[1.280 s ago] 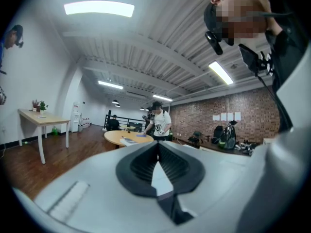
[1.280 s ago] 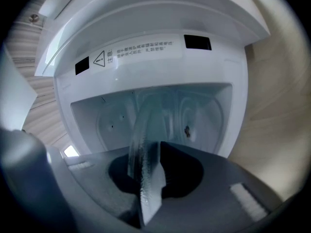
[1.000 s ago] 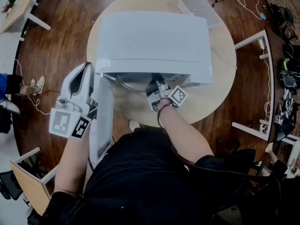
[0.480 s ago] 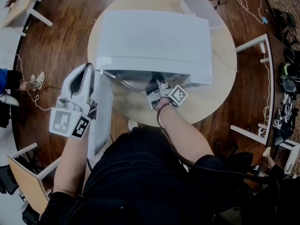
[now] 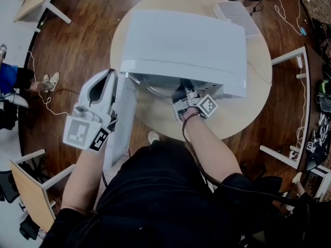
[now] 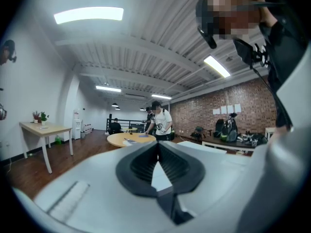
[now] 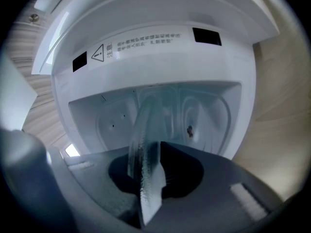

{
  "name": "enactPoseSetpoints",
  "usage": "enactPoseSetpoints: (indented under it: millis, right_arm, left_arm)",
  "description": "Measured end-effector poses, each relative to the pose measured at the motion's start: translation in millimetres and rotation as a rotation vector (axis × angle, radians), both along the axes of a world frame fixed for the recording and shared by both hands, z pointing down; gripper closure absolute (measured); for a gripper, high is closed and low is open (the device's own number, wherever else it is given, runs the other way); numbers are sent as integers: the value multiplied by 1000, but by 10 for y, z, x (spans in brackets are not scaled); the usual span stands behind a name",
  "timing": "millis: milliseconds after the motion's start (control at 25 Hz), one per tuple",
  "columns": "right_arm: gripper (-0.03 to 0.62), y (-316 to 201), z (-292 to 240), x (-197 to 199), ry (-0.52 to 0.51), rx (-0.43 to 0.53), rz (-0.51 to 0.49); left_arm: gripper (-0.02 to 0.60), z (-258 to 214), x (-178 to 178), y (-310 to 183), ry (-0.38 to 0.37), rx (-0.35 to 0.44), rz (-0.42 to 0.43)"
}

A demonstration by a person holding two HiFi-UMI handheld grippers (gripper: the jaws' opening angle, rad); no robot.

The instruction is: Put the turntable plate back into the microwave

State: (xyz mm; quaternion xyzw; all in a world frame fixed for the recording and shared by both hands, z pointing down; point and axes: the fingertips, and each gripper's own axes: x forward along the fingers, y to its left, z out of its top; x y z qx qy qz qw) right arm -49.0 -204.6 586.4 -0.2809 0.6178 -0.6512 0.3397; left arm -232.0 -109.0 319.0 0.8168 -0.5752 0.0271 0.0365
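A white microwave stands on a round wooden table with its door swung open to the left. My right gripper reaches into the opening and is shut on the clear glass turntable plate. The plate stands on edge between the pads, its far part inside the white cavity. From above only a curved bit of plate rim shows under the microwave's front. My left gripper hangs just left of the door, pointing away into the room, fingertips together with nothing between them.
A white tray lies on the table behind the microwave. White table frames stand to the right, a chair at the lower left. People stand by a far round table in the left gripper view.
The head view has shifted, so everything sits a little further right and down. Both grippers keep their places relative to the microwave, and the plate stays gripped.
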Motion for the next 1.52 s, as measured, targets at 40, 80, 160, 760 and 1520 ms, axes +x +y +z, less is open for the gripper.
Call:
enactPoseSetpoints:
  millis: [40, 80, 160, 760, 1520]
  right_arm:
    - [556, -9, 0, 3, -1, -2, 5]
    - [556, -18, 5, 11, 0, -5, 10]
    - [556, -37, 19, 30, 5, -7, 21]
    - [556, -180, 86, 26, 14, -25, 61]
    - [554, -398, 196, -58, 15, -56, 106]
  left_arm:
    - [578, -14, 6, 3, -2, -1, 2]
    - [578, -21, 12, 5, -3, -2, 4]
    - [578, -25, 26, 11, -9, -6, 10]
    - [578, -28, 48, 65, -23, -9, 9]
    - [578, 19, -147, 80, -10, -35, -34]
